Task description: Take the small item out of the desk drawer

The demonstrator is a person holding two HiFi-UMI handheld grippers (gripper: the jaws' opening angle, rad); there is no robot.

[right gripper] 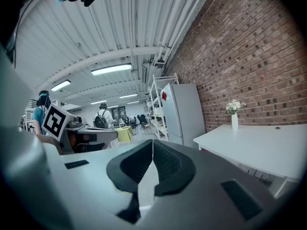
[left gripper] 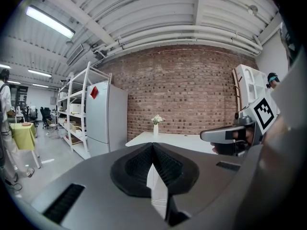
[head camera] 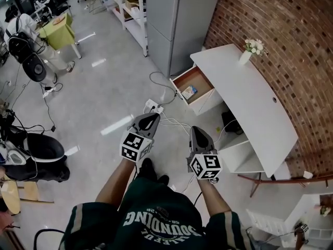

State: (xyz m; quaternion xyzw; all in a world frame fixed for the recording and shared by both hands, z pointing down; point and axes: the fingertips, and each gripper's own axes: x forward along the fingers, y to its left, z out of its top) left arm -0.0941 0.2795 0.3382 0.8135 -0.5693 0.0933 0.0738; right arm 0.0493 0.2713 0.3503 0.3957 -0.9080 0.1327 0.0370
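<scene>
The white desk [head camera: 244, 98] stands along the brick wall with its drawer [head camera: 205, 100] pulled out. A small pale blue item [head camera: 189, 91] lies inside on the wooden bottom. My left gripper [head camera: 151, 116] and right gripper [head camera: 199, 132] hang side by side above the floor, short of the drawer, both pointing toward it. In the left gripper view the left gripper [left gripper: 152, 148] has its jaws pressed together with nothing between them. The right gripper [right gripper: 152, 146] in its own view is shut and empty too. The drawer is hidden in both gripper views.
A vase of white flowers [head camera: 248, 51] stands on the desk's far end. A tall grey cabinet [head camera: 177, 20] is beside the drawer. A power strip and cables [head camera: 154, 106] lie on the floor ahead of the grippers. Shelving [head camera: 130, 9], a green table [head camera: 58, 31] and a person [head camera: 21, 33] are farther off.
</scene>
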